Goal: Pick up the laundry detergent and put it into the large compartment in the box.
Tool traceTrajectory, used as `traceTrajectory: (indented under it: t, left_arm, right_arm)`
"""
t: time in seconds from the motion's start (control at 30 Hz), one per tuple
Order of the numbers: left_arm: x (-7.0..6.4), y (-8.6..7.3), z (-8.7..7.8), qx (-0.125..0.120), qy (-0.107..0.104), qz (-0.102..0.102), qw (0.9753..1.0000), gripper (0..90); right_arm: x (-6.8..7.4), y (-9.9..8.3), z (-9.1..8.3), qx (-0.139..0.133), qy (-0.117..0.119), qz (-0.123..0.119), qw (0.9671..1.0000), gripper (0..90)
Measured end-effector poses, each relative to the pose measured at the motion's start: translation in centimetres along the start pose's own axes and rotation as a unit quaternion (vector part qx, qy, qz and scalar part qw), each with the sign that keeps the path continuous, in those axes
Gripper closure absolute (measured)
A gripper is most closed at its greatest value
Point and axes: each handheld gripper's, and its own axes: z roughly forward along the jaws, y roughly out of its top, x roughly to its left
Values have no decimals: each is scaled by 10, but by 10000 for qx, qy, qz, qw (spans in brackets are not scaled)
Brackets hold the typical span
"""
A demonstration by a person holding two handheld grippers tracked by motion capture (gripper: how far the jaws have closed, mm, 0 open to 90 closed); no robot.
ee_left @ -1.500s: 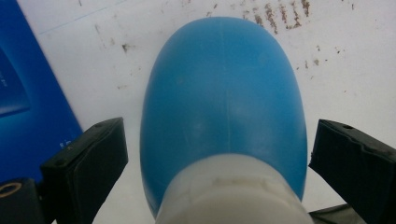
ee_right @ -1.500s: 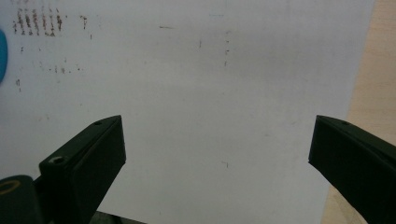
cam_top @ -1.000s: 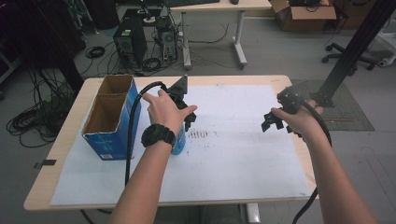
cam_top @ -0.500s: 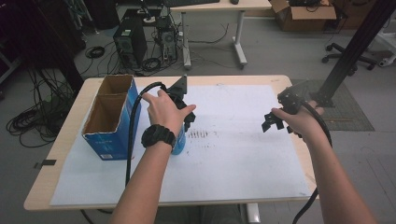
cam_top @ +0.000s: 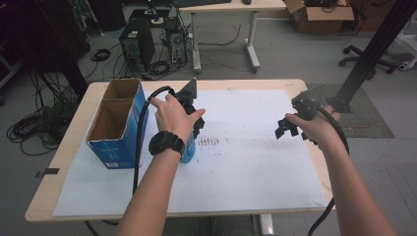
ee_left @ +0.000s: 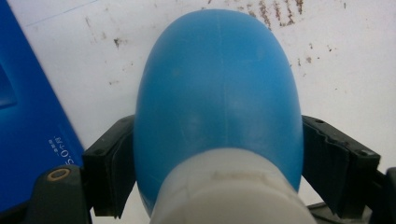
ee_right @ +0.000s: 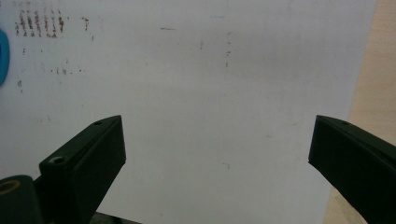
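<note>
My left tool (ee_left: 219, 158) is clamped on the blue bottle (ee_left: 219, 93), one jaw on each flank just below its white neck, and the bottle stands beside the open blue cardboard box (cam_top: 115, 128) on the white sheet (cam_top: 246, 162) covering the table (cam_top: 59, 162). My right tool (ee_right: 217, 158) hangs with its jaws wide apart and nothing between them, over bare sheet near the table's right edge and well apart from the bottle. I judge the grasp done, while the lift and any placing, perhaps into the box, are not yet done.
</note>
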Motion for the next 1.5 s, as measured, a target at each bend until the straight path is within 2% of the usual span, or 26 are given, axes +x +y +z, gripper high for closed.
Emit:
traceTrajectory:
  t: [0.63, 1.5]
  left_arm:
    - [-1, 0, -2, -59, -46, 25, 10000, 268]
    - [2, -1, -3, -147, 67, -27, 9999, 368]
  right_arm:
    - [1, 0, -1, -3, -10, -11, 10000, 39]
    - [1, -1, 2, 20, 5, 6, 10000, 38]
